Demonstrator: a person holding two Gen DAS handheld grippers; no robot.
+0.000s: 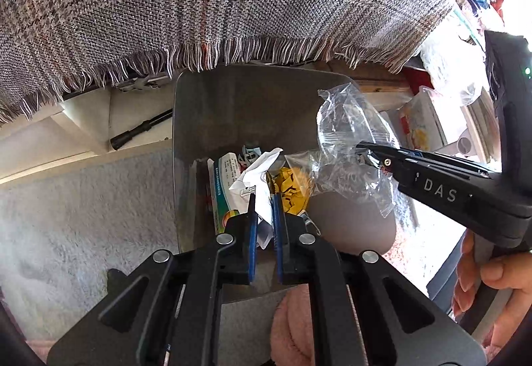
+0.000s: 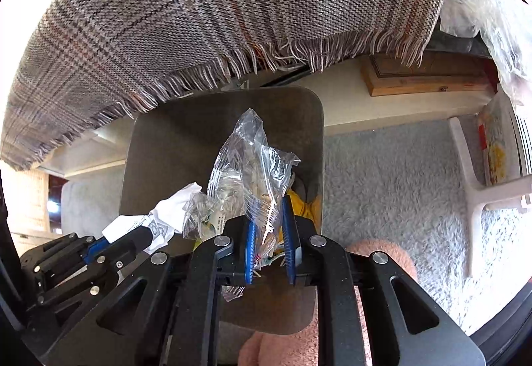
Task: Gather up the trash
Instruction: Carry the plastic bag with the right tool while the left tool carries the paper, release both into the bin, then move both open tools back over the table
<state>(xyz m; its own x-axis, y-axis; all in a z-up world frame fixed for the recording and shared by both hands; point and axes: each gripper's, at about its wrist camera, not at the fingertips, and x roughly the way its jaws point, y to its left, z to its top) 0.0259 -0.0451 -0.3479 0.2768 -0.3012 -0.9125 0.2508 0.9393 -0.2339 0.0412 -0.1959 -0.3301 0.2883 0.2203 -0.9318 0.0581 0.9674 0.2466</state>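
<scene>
Shaggy grey carpet point(image 2: 392, 173) lies under a fringed plaid woven cloth point(image 1: 212, 0). Over the grey rounded-square bin point(image 1: 246, 100), the left gripper point(image 1: 264, 199) pinches crumpled white paper point(image 1: 256, 173); the right gripper point(image 2: 269, 226) clamps a crinkly clear plastic bag point(image 2: 249, 160).

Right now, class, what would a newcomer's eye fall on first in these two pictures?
Probably the crinkled clear plastic bag pinched in the right claw above the open grey bin. Beside it, the left claw grips crumpled white paper over the same bin. A fringed plaid blanket hangs across the top.
</scene>
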